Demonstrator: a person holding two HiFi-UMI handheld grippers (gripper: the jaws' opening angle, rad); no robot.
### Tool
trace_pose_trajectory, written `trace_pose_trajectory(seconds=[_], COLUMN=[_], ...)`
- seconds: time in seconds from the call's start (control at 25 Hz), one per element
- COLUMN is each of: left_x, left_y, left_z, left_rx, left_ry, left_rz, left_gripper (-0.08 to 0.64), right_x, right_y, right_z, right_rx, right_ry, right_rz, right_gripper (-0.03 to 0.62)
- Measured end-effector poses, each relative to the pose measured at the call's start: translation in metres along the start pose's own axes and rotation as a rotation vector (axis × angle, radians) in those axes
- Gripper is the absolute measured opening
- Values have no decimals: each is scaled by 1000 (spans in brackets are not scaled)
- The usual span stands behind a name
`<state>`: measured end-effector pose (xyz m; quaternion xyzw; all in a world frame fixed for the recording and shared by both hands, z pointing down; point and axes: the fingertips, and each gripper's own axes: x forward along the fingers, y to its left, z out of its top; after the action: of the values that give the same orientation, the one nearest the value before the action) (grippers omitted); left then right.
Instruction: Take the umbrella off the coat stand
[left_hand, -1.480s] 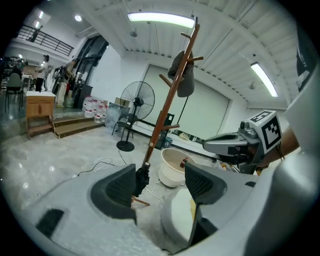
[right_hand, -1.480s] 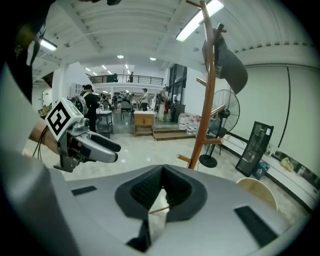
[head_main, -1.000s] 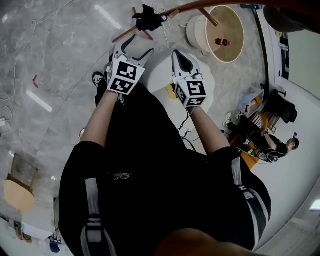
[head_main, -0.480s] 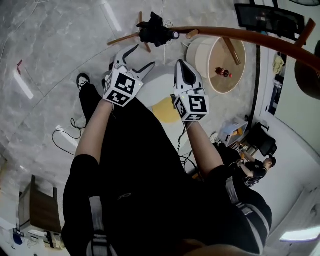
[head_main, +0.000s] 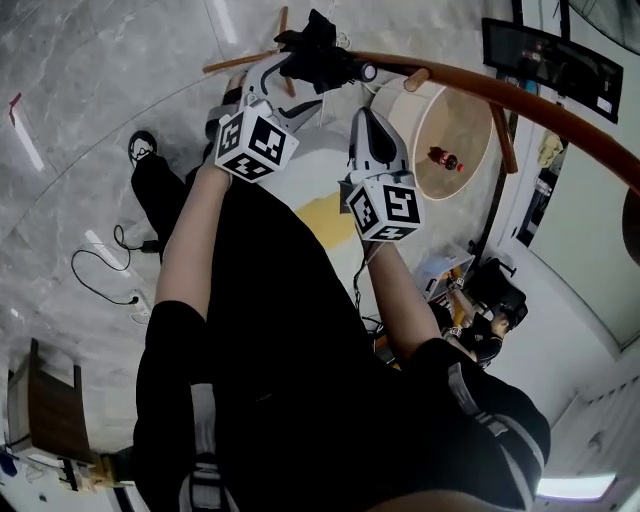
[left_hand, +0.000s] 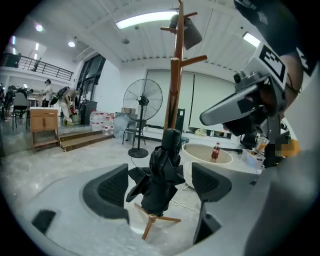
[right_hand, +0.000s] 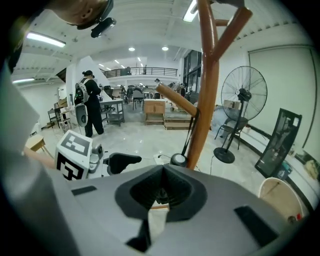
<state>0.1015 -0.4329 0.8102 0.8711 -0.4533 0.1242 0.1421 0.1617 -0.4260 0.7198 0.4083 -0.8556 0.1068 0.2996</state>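
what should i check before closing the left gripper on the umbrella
1. Left gripper jaws apart: ok.
2. Umbrella centred between those jaws in the left gripper view: ok.
3. Jaws far enough forward to flank the umbrella: cannot tell.
4. Right gripper free to help: ok, shut on nothing.
5. How the umbrella is hung on the coat stand: cannot tell.

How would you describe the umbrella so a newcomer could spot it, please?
Find the tall brown wooden coat stand. Low on its pole hangs a folded black fabric umbrella. Unlike the round beige tub beside it, it is a dark, crumpled bundle.
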Motion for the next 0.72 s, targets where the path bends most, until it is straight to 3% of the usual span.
trace_pose_trajectory(seconds=[0.24,0.44,0.72], left_x=[49,76,102], left_y=[-18,-11,-13], left_z=[-26,-33,-40], left_rx=[126,118,150], left_ry=[58,67,101], left_rz=[-67,-50,-86], left_gripper=[454,473,480], right_x=[11,14,14], right_y=[-11,-20,-28], right_z=[-15,-21,-23], right_rx=[-29,-38,-45], right_ry=[19,32,38], right_rz=[11,10,-12], right_gripper=[5,5,5])
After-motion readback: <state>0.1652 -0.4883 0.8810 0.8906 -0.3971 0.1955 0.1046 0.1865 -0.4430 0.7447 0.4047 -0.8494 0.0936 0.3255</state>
